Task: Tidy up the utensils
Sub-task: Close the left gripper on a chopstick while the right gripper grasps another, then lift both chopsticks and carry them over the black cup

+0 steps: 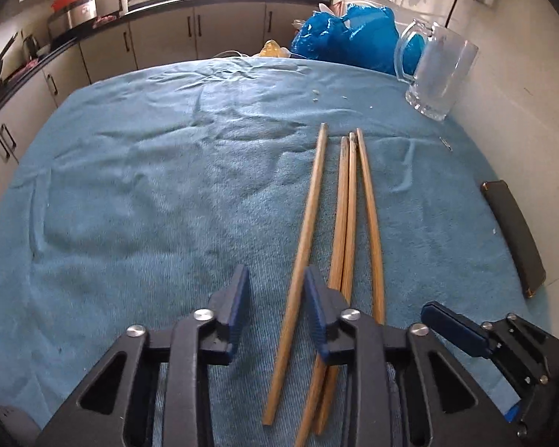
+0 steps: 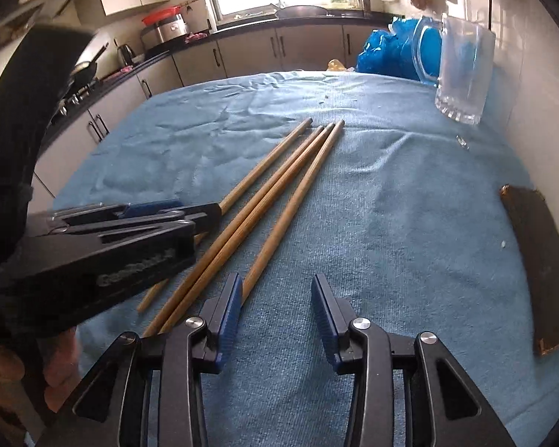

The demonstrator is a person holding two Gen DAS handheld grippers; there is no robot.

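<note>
Several wooden chopsticks [image 1: 348, 205] lie side by side on the blue towel [image 1: 149, 186]; they also show in the right wrist view [image 2: 279, 182]. My left gripper [image 1: 277, 290] is open, low over the towel, with the leftmost chopstick [image 1: 309, 216] lying between its jaws. It shows from the side in the right wrist view [image 2: 208, 213], over that chopstick. My right gripper [image 2: 275, 298] is open and empty, just right of the chopsticks' near ends; its finger [image 1: 454, 327] shows at lower right of the left wrist view. A clear glass mug [image 1: 438, 74] stands at the far right by the wall, also in the right wrist view [image 2: 462, 70].
A dark flat case [image 2: 544, 272] lies at the towel's right edge by the wall. A blue plastic bag [image 1: 350, 37] sits at the far edge behind the mug. Kitchen cabinets and counter [image 1: 160, 33] run behind and to the left.
</note>
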